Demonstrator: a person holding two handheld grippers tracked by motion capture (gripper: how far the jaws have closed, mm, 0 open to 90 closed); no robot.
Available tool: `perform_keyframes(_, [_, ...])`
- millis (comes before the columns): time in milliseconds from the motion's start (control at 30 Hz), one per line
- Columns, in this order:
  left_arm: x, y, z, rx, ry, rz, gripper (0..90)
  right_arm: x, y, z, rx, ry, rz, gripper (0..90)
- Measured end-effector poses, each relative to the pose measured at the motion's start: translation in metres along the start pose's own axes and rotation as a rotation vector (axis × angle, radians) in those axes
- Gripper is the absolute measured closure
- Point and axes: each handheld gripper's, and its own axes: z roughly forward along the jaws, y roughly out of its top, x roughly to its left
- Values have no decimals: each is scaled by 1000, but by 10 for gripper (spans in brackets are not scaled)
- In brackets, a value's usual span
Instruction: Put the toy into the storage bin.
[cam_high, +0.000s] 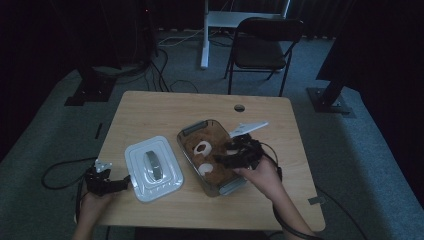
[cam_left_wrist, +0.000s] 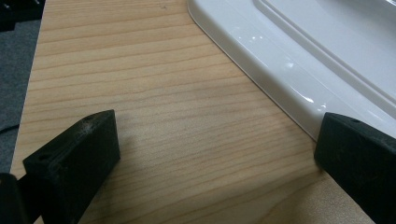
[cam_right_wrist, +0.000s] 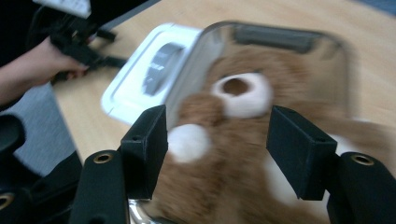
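A brown plush teddy bear (cam_high: 207, 155) with a white muzzle and white paw lies in a clear rectangular container (cam_high: 192, 129) at the table's middle. My right gripper (cam_high: 225, 159) hovers over the container's right side. In the right gripper view it (cam_right_wrist: 217, 135) stands open above the bear (cam_right_wrist: 233, 158), and the pads are not pressing on it. The white lid (cam_high: 152, 167) with its grey handle lies flat to the left of the container. My left gripper (cam_high: 125, 182) rests open at the lid's near-left corner, its jaws (cam_left_wrist: 219, 140) spread over bare wood beside the lid's rim (cam_left_wrist: 289, 51).
The wooden table (cam_high: 165, 110) has a round cable hole (cam_high: 239, 108) at the back. A dark folding chair (cam_high: 265, 42) stands behind the table on the carpet. Cables run across the floor at the left (cam_high: 60, 170).
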Motion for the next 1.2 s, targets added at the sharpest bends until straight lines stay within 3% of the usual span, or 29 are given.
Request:
perform_keyframes(133, [0, 0, 0, 0, 0, 0, 5, -15, -3, -19, -39, -33, 40, 400])
perform_keyframes(167, [0, 0, 0, 0, 0, 0, 5, -25, -9, -30, -54, -54, 58, 434])
perform_keyframes(200, [0, 0, 0, 1, 0, 0, 5, -28, -12, -34, -54, -55, 67, 490])
perform_keyframes(233, [0, 0, 0, 1, 0, 1, 5, -28, -12, -34, -54, -55, 67, 490])
perform_keyframes(333, [0, 0, 0, 1, 0, 0, 5, -34, -22, -42, -48, -87, 69, 690])
perform_keyframes(433, [0, 0, 0, 1, 0, 0, 5, -35, -27, -42, -41, -84, 72, 736])
perform_keyframes(700, [0, 0, 0, 1, 0, 1, 5, -41, -37, -21, 17, -73, 97, 747])
perform_keyframes(800, [0, 0, 0, -1, 0, 1, 5, -48, -41, -6, 40, -70, 120, 755])
perform_keyframes(967, [0, 0, 0, 0, 1, 0, 5, -51, -39, 15, 68, -36, 130, 772])
perform_keyframes(1200, [0, 0, 0, 0, 1, 1, 5, -61, -38, 37, 100, -27, 159, 780])
